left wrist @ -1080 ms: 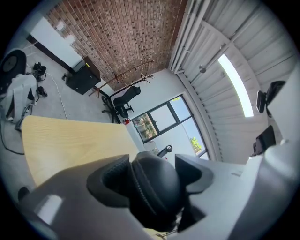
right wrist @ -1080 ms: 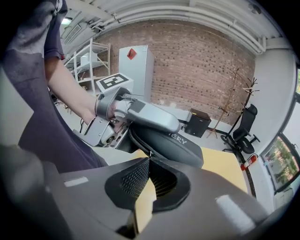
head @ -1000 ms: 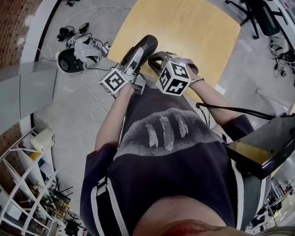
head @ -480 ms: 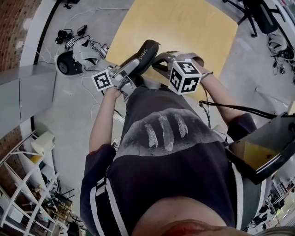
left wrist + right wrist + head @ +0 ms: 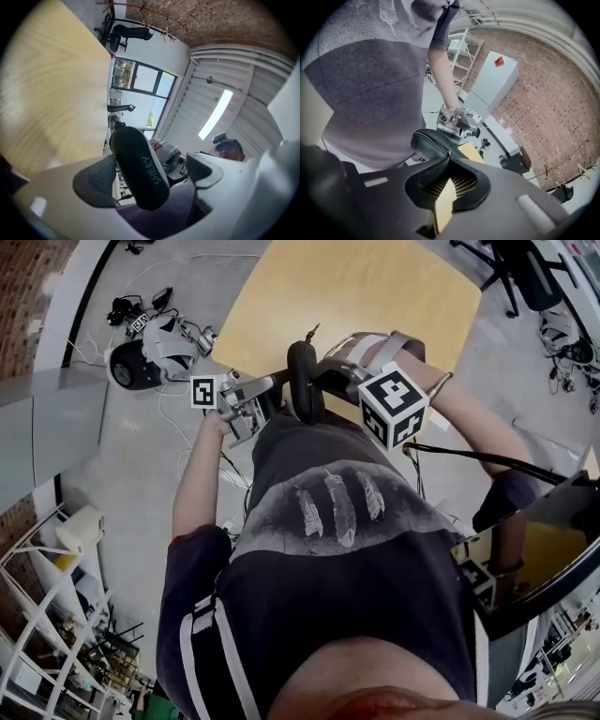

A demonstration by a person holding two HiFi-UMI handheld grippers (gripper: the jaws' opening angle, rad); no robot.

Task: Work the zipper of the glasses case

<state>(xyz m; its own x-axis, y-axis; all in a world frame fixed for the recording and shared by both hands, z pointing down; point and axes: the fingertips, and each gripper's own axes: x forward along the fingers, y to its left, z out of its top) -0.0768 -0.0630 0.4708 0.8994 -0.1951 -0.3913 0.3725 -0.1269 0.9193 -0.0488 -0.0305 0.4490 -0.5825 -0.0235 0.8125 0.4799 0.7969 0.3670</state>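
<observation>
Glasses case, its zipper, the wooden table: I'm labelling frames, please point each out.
glasses case point(image 5: 305, 381), head view, middle of black shell
zipper point(image 5: 433, 142), right gripper view, seam along the case edge
wooden table point(image 5: 375, 287), head view, bare top

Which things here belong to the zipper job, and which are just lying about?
In use: black oval glasses case; left hand-held gripper, opening around it; right hand-held gripper, shut on it.
Lying about: white-and-black device with cables on floor; black office chair.
</observation>
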